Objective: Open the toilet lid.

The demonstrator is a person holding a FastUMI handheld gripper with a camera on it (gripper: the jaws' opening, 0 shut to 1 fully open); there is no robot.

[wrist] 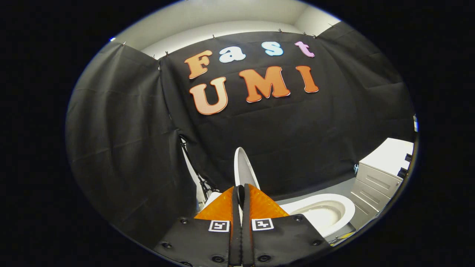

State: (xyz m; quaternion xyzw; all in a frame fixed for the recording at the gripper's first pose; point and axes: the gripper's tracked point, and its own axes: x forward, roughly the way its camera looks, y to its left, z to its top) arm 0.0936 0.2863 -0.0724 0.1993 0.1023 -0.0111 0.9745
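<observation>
toilet lid (243,167): white | toilet bowl (326,211): white, cream inside | drawer cabinet (378,178), 3 o'clock: pale grey | floor (334,190): grey

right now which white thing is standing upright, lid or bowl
The lid: raised on edge just beyond the shut tool. The bowl lies open, facing up.

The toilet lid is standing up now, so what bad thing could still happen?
1. The toilet lid stands upright just beyond the gripper, whose fingers look shut on its edge. If they let go before it leans fully back, it might drop onto the toilet bowl.
2. Pulling away while the fingers pinch could tug the lid forward.
3. A wide swing might bump the white cabinet beside the bowl.
</observation>
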